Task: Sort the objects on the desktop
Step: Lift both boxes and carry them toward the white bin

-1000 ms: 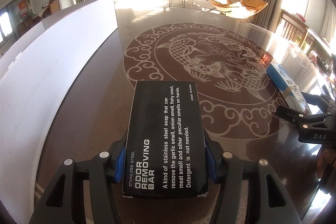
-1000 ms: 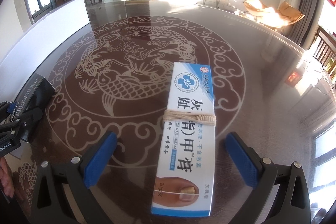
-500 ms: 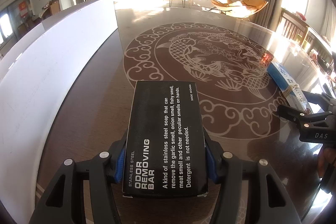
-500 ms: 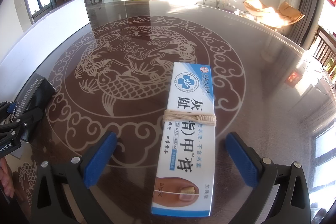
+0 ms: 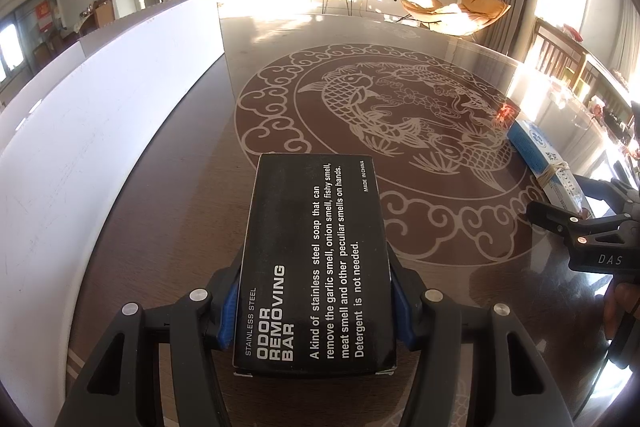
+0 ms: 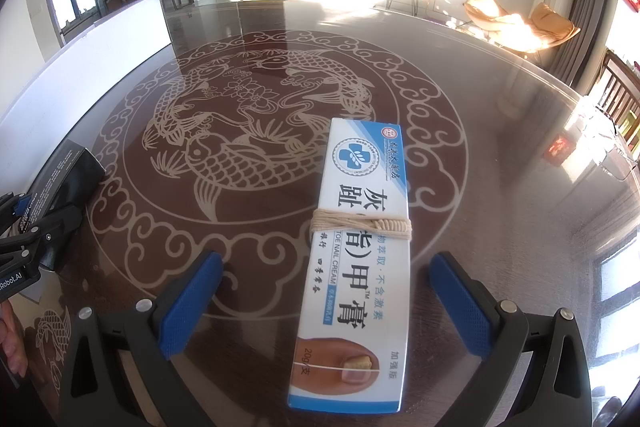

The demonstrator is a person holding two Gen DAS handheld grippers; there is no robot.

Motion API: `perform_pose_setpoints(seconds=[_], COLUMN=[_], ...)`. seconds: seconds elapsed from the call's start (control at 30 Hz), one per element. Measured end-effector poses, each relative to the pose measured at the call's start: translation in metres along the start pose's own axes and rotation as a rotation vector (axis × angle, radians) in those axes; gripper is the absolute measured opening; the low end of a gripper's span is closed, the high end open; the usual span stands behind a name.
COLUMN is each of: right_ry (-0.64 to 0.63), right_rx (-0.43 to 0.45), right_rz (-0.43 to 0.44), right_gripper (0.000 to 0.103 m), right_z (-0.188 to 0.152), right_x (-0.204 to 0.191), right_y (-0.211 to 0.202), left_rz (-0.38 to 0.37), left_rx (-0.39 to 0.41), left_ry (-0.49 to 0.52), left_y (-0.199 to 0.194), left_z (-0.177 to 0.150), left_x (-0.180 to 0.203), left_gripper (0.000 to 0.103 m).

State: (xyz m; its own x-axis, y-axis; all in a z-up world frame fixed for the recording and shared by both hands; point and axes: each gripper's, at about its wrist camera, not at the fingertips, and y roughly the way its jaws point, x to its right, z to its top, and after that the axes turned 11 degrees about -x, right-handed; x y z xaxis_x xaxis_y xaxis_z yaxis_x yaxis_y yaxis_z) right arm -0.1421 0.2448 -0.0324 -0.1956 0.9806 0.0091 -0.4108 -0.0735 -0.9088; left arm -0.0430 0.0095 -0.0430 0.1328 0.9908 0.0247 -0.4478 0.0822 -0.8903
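Note:
A black box [image 5: 316,259] printed "Odor Removing Bar" sits lengthwise between the blue pads of my left gripper [image 5: 315,307], which is shut on its two long sides. A blue-and-white toe nail cream box [image 6: 360,247], tied round the middle with string, lies flat on the table. My right gripper [image 6: 324,279] stands open around its near half, and neither pad touches it. The left wrist view shows the cream box [image 5: 540,155] at far right. The black box [image 6: 68,171] shows at the left edge of the right wrist view.
The dark glass table [image 5: 400,99] bears a pale fish-and-cloud pattern. A long white panel [image 5: 80,147] stands upright along its left side. The table's curved edge [image 6: 580,131] runs close on the right. A hand [image 5: 620,307] holds the right gripper's handle.

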Motion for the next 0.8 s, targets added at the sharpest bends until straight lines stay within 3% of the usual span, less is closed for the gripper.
perform_pose_setpoints(seconds=[0.3, 0.43, 0.53, 0.8], right_ry=[-0.059, -0.067, -0.062, -0.033], right_rx=[-0.101, -0.111, -0.169, -0.151], right_rz=[0.047, 0.029, 0.028, 0.091], right_gripper=[0.099, 0.046, 0.045, 0.045], right_z=[0.014, 0.019, 0.018, -0.001], right_x=[0.01, 0.017, 0.021, 0.028], right_y=[0.002, -0.006, -0.01, -0.025], left_rz=[-0.002, -0.016, 0.002, 0.067], left_rx=[0.001, 0.009, 0.037, 0.071], left_ry=[-0.002, -0.018, -0.032, -0.004], left_y=[-0.001, -0.003, -0.009, -0.016], left_z=[-0.001, -0.002, -0.003, -0.005], left_x=[-0.003, -0.007, -0.009, -0.001], left_gripper=[0.058, 0.057, 0.057, 0.057])
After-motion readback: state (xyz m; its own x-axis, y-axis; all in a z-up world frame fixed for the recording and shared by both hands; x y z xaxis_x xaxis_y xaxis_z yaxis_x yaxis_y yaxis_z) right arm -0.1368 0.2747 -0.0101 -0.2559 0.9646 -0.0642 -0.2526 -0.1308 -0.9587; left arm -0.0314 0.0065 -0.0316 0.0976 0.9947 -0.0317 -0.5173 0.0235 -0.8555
